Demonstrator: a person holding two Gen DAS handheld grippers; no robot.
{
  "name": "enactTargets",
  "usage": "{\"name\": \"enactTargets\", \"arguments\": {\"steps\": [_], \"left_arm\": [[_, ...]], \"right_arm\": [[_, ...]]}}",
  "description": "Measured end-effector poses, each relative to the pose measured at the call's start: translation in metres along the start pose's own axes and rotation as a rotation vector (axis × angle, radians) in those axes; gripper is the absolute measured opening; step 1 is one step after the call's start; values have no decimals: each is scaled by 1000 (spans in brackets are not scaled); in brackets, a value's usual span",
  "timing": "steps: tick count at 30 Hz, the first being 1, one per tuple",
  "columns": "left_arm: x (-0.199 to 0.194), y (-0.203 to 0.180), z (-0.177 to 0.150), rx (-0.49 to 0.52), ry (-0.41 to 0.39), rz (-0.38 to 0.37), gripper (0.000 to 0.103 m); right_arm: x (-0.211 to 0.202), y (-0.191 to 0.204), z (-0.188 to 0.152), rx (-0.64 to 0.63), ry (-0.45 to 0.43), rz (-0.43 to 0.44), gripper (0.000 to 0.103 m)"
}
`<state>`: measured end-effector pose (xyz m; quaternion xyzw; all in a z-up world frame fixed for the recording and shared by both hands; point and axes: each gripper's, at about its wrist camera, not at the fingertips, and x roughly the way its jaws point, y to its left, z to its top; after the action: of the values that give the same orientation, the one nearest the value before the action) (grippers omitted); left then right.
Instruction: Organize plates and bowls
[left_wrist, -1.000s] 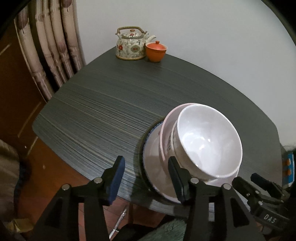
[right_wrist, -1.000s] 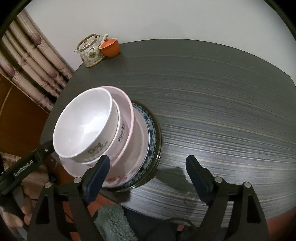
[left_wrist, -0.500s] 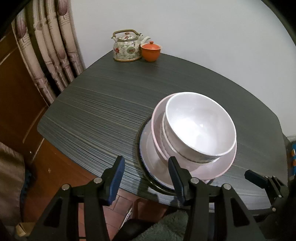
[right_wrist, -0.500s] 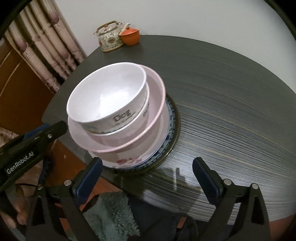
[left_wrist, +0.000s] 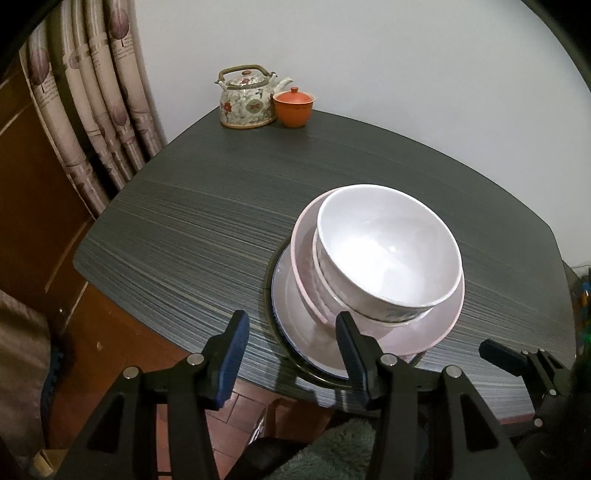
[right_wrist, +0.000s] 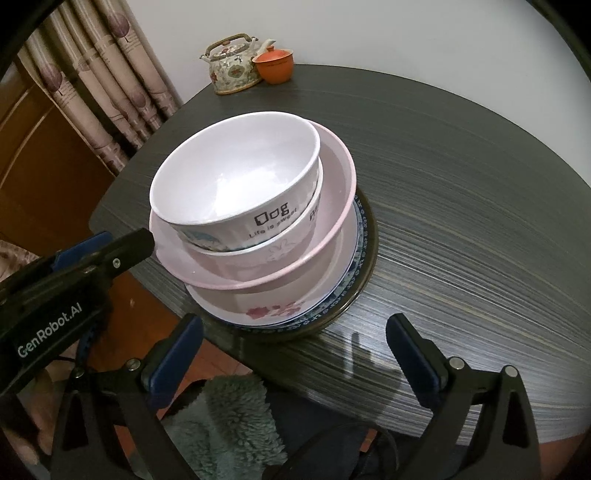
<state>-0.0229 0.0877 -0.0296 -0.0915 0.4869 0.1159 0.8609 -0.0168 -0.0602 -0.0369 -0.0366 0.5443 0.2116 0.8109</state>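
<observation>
While leaning leftward, the bowl stack (right_wrist: 255, 206) opens upward.

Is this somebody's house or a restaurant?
Probably a home, a dining corner. A flowered teapot and an orange lidded cup sit on a dark table by patterned curtains, and a mismatched stack of bowls and plates includes a "Dog" bowl.

Bowls (right_wrist: 236, 184) nested atop plates (right_wrist: 273, 306) at table's (right_wrist: 461, 206) near edge; teapot (right_wrist: 232, 70) beside cup (right_wrist: 275, 66), far corner.

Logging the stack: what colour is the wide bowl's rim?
Pale pink rim, clearest in the right wrist view.
</observation>
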Motion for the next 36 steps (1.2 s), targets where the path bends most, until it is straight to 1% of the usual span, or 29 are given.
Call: {"name": "enactTargets", "arguments": {"steps": [7,21,26,29,36], "left_arm": [[0,-1,1,8,7,-10,50],[-1,-4,1,23,-31,8,50],[-1,-4,-1,18,-19,-4,50],[1,-4,-2,15,3,7,50],[3,-8,-2,29,1,18,50]], "right_arm": [[1,-2,-1,1,3,6,98],[-1,-5,-5,19,4,12,99],[-2,-6,-6,18,7,17,99],[-3,-5,-7,20,8,21,99],[-4,-8,-8,31,6,27,100]]}}
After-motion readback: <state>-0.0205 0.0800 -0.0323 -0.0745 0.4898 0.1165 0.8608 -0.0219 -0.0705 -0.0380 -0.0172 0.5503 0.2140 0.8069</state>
